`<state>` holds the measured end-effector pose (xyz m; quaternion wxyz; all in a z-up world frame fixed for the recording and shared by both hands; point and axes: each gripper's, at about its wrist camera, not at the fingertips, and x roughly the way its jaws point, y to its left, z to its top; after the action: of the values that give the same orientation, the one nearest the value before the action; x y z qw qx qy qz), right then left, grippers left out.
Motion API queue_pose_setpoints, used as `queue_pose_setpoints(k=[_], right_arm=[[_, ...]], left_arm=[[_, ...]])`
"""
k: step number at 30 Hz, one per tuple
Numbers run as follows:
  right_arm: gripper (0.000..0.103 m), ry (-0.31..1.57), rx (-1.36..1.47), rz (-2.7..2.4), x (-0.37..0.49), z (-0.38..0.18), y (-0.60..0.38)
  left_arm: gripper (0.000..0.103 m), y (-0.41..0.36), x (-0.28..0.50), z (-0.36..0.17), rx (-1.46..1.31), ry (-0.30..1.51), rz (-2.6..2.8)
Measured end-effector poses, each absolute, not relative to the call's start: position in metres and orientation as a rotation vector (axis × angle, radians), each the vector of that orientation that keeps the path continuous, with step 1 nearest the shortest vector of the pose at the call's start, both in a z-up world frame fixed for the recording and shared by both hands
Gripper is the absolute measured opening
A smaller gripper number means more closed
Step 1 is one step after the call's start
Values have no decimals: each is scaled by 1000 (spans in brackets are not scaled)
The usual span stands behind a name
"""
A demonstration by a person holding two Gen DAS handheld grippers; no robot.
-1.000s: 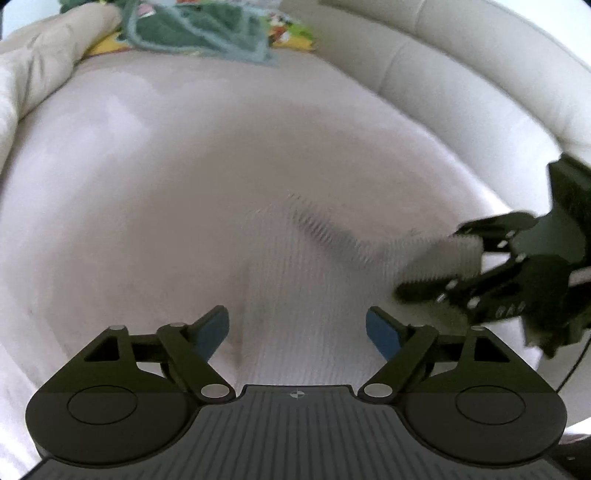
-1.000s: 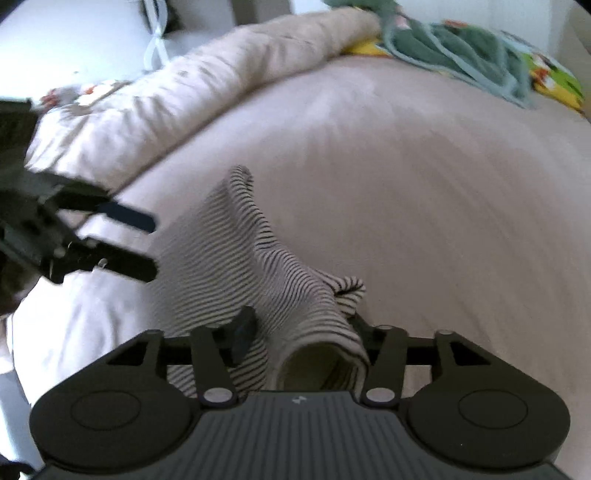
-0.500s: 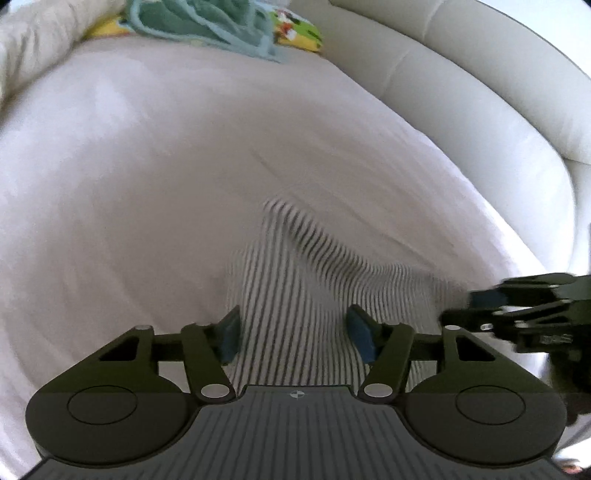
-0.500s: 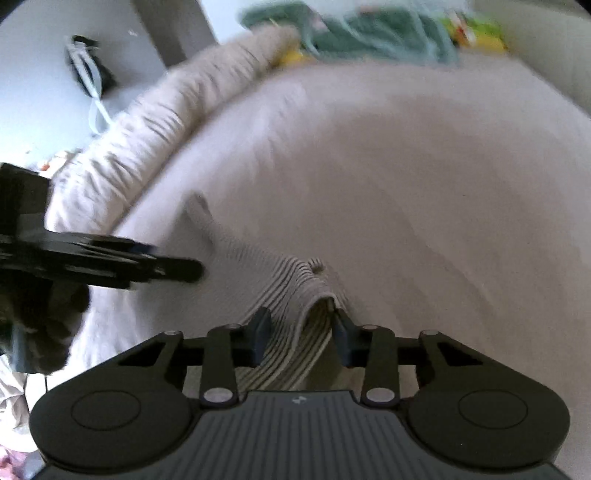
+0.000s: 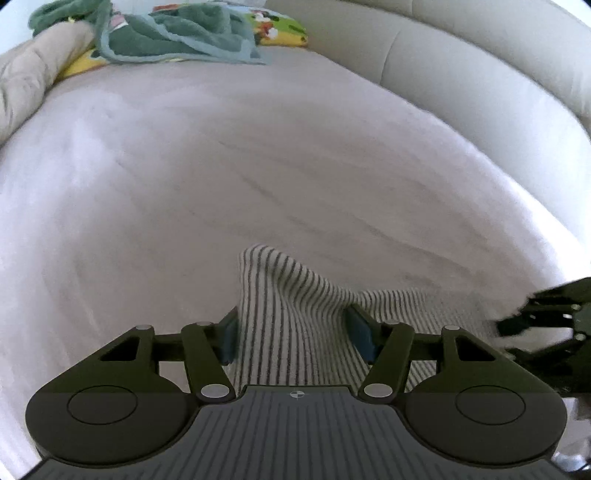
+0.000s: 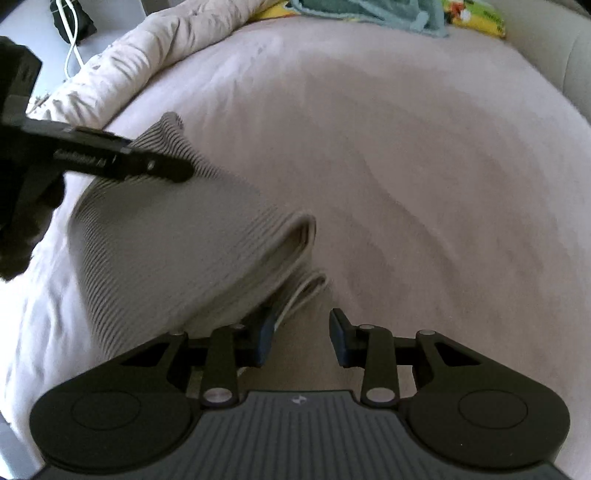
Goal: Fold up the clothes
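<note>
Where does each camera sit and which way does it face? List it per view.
Left wrist: on the left claw, jaws just closed around the striped garment, facing down across the bed; right claw at right edge.
Right wrist: on the right claw, jaws just narrowed beside the garment's fold; left claw at left.
Shared: garment, green towel.

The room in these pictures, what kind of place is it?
Probably a bedroom: a bed with a pale sheet, a padded headboard along one side, and a rolled duvet at the edge.
</note>
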<state>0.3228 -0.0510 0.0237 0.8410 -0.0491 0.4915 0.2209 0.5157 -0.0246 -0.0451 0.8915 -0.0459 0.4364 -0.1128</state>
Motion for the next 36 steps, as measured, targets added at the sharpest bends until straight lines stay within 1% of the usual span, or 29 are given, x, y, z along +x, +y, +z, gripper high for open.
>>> queue_pose_setpoints(k=[2, 4, 5, 6, 9, 13, 16, 18, 19, 20, 21, 22, 26, 30, 32, 34, 35, 36], right_arm=[[36, 1024, -119, 474, 320, 31, -55], [53, 991, -52, 500, 333, 50, -63], [66, 974, -19, 513, 339, 60, -68], [69, 958, 15, 527, 345, 70, -72], [69, 959, 167, 622, 379, 91, -74], [69, 922, 112, 702, 400, 99, -33], [69, 956, 20, 722, 410, 80, 6], [69, 1008, -64, 656, 407, 50, 14], [69, 1033, -104, 623, 406, 35, 17], [74, 1025, -92, 612, 403, 24, 11], [85, 1017, -78, 602, 399, 13, 6], [86, 1015, -44, 587, 397, 10, -1], [86, 1017, -8, 562, 389, 18, -13], [91, 951, -127, 487, 371, 35, -18], [93, 919, -146, 445, 364, 44, -26], [96, 888, -129, 414, 355, 54, -38], [103, 875, -104, 416, 352, 59, -41], [103, 864, -92, 420, 350, 62, -42]], left_arm=[[68, -15, 513, -39, -145, 899, -191], [81, 2, 488, -23, -216, 872, -111], [94, 10, 478, -15, -251, 856, -71], [95, 18, 468, -8, -285, 844, -35], [95, 39, 441, -2, -394, 869, 54], [95, 54, 405, -21, -710, 920, 73], [95, 48, 387, -44, -900, 926, 57], [95, 38, 387, -55, -935, 918, 89], [95, 37, 390, -59, -950, 907, 101], [95, 36, 393, -62, -957, 897, 114], [95, 35, 396, -64, -941, 889, 128], [95, 35, 404, -65, -916, 889, 144], [93, 33, 414, -57, -826, 899, 161], [93, 26, 414, -18, -684, 779, 101], [93, 25, 421, -7, -659, 745, 45], [88, 27, 430, -3, -734, 732, -76], [82, 27, 433, -2, -765, 730, -123], [75, 25, 439, -2, -771, 735, -145]])
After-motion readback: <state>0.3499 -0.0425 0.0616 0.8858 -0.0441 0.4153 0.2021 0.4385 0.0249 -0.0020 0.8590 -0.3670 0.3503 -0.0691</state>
